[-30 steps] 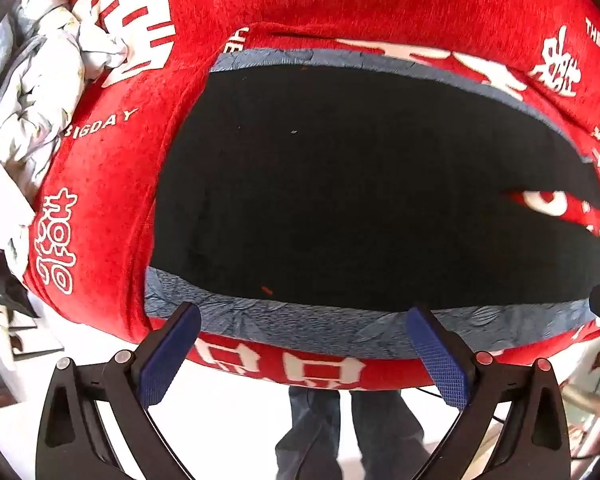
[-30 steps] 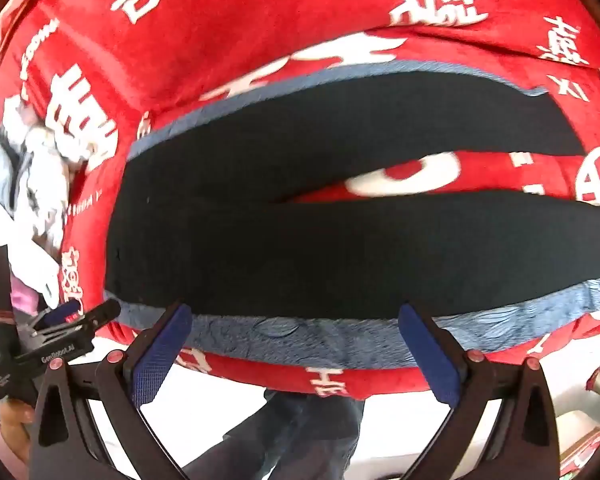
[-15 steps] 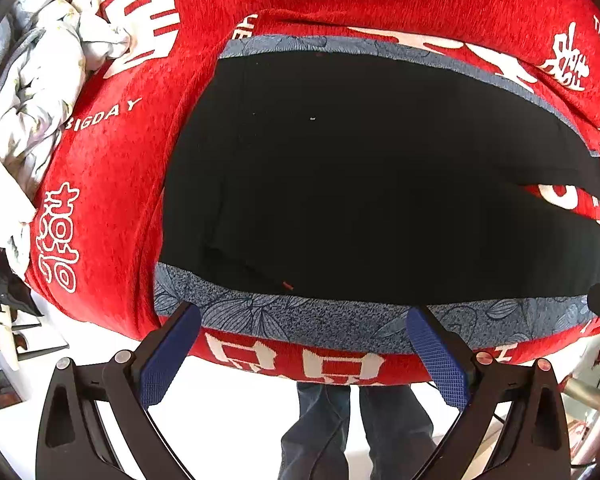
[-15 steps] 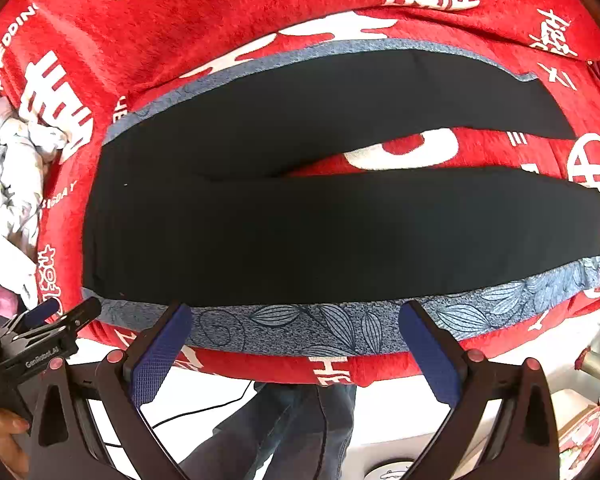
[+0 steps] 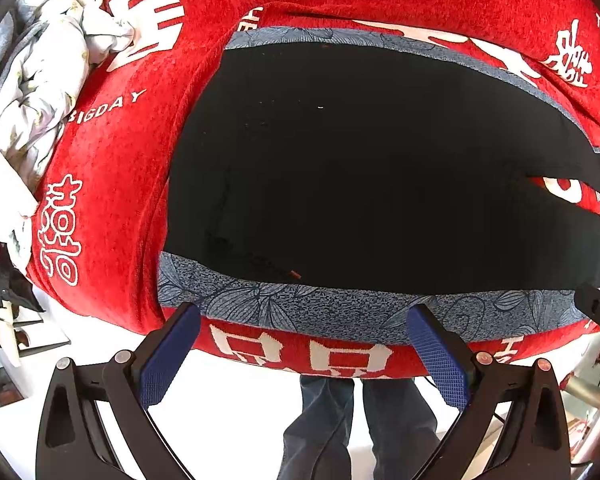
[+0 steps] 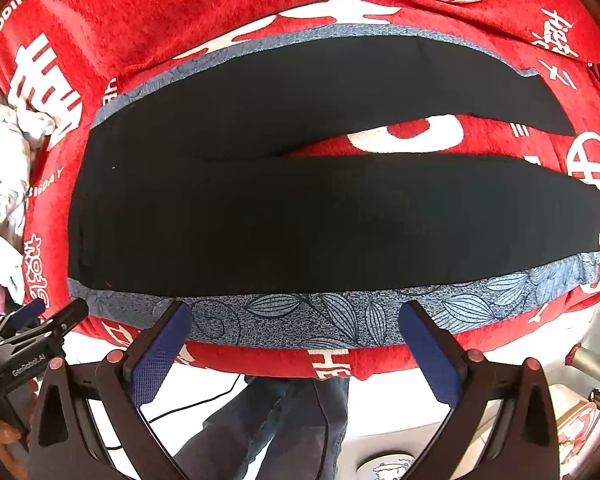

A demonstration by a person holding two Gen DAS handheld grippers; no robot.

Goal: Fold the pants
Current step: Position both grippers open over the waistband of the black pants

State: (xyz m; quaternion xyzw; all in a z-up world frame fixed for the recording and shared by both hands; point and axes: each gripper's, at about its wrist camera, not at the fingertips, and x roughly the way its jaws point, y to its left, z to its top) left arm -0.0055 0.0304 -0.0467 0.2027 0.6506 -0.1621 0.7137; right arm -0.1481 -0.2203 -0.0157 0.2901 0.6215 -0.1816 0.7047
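hard to see: the black pants (image 6: pixel 320 200) are so dark that seams and folds barely read, just a faint line near the waist end. in the left view their far leg ends run off the right edge, so no hems there. the person's hand (image 6: pixel 0 436) is only a sliver at the bottom-left corner of the right view.

left gripper (image 5: pixel 304 348): jaws spread wide, blue ribbed pads (image 5: pixel 168 356) holding nothing, tips just short of the grey-blue leaf-print side stripe (image 5: pixel 320 312) at the pants' near edge, hovering over the waist end.

right gripper (image 6: pixel 296 344): same deal, wide open and empty, pointed at that stripe further along the leg. can't tell if either set of tips touches cloth.

below the tools: one person's legs in dark blue jeans (image 6: pixel 268 420), standing right against the near side of the red plush blanket with white characters (image 6: pixel 172 12).

pants spot: one pair, flat on the blanket straight ahead of both tools, waist to the left, two legs running right with a narrow wedge of red between them. a second stripe runs along the far edge.

off to the left: one crumpled white floral cloth pile (image 5: pixel 40 92) on the blanket, apart from the pants.

count: two grippers, one pants, one blanket, one pile.
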